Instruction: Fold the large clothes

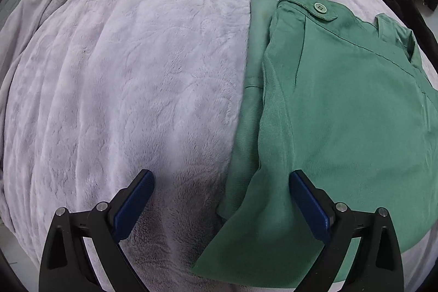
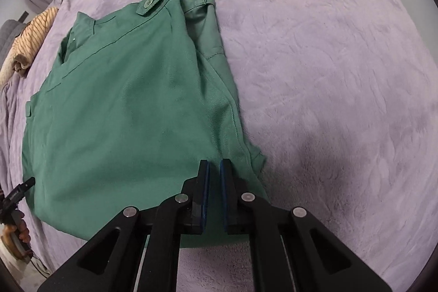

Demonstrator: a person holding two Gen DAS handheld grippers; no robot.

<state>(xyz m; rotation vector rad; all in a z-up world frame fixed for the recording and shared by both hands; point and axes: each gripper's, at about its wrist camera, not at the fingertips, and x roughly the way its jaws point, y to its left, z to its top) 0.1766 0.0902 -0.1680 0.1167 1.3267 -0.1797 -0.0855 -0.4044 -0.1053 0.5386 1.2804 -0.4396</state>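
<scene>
Folded green cotton trousers (image 2: 131,111) lie on the lilac plush bedspread (image 2: 328,73), edges uneven.
The nearly clenched right tool (image 2: 215,168), seemingly empty, could drag the top layer askew; the released left tool (image 1: 221,182) straddles the loose lower corner and might snag it.

the left wrist view looks forward and down along the left gripper (image 1: 221,184) from close above the lilac blanket (image 1: 123,73), at the left edge of the folded green trousers (image 1: 342,106), with their buttoned waistband at the far end. the right wrist view looks down along the right gripper (image 2: 215,168) from close over the near right corner of the green trousers (image 2: 123,114), facing the same way toward the waistband. both views share the trousers and the lilac blanket (image 2: 328,73), and the left gripper (image 2: 26,184) shows at the right view's left rim.
</scene>
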